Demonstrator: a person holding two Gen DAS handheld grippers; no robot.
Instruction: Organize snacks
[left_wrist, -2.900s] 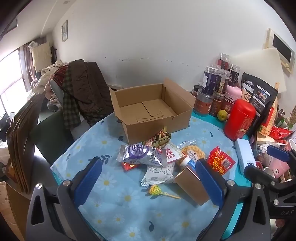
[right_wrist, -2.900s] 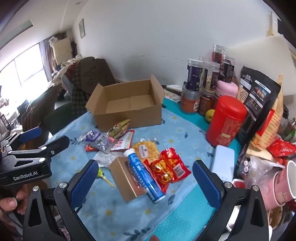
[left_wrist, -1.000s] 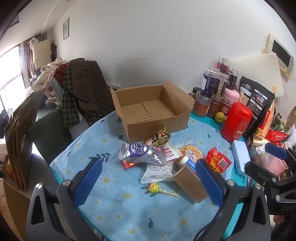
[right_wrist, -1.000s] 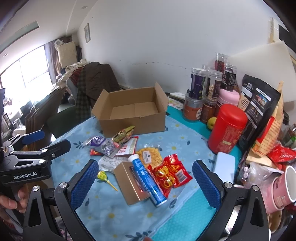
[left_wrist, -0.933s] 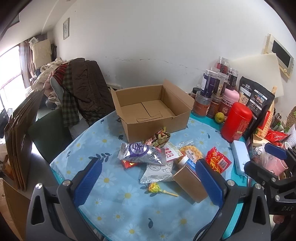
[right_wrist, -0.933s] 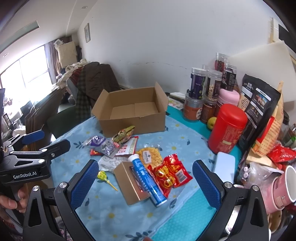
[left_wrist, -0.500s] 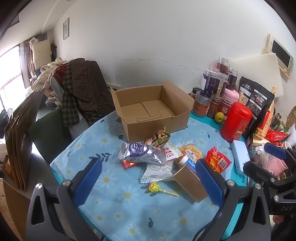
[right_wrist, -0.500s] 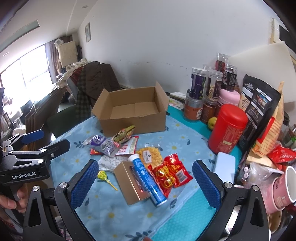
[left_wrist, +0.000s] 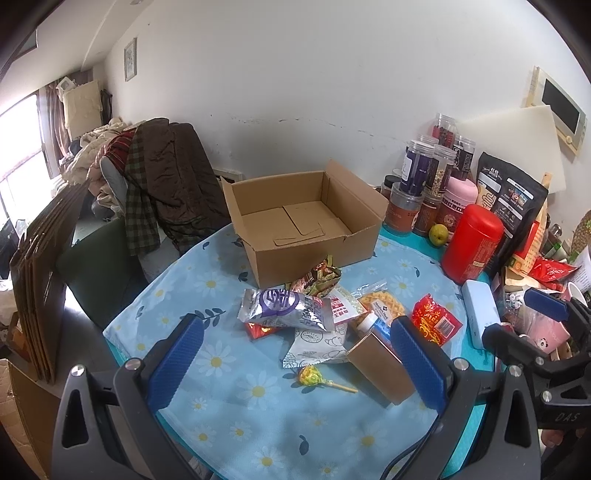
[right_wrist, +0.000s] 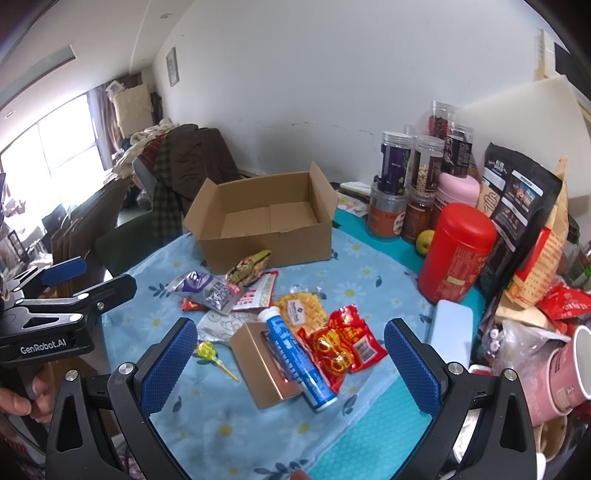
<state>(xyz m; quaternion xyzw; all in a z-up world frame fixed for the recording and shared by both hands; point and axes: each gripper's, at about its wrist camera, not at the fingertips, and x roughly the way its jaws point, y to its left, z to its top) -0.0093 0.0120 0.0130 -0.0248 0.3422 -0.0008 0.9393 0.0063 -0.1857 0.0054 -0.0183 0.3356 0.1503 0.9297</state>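
Note:
An empty open cardboard box (left_wrist: 306, 225) (right_wrist: 266, 221) stands at the back of the table. In front of it lies a pile of snacks: a silver-purple packet (left_wrist: 286, 308) (right_wrist: 207, 290), a red packet (left_wrist: 436, 319) (right_wrist: 343, 349), a blue tube (right_wrist: 297, 363), a small brown carton (left_wrist: 380, 363) (right_wrist: 264, 365), a yellow lollipop (left_wrist: 312, 377) (right_wrist: 207, 350). My left gripper (left_wrist: 295, 365) is open above the table's near edge. My right gripper (right_wrist: 291, 369) is open over the tube and carton. Both are empty.
A red canister (left_wrist: 471, 243) (right_wrist: 456, 253), several jars (right_wrist: 410, 177), a black bag (right_wrist: 517, 206), a pale blue case (right_wrist: 452, 326) and cups (right_wrist: 569, 369) crowd the right side. A chair with clothes (left_wrist: 162, 184) stands left of the table.
Both grippers have drawn back slightly from the table over the last seconds; in the last second almost nothing moved. Both stay open.

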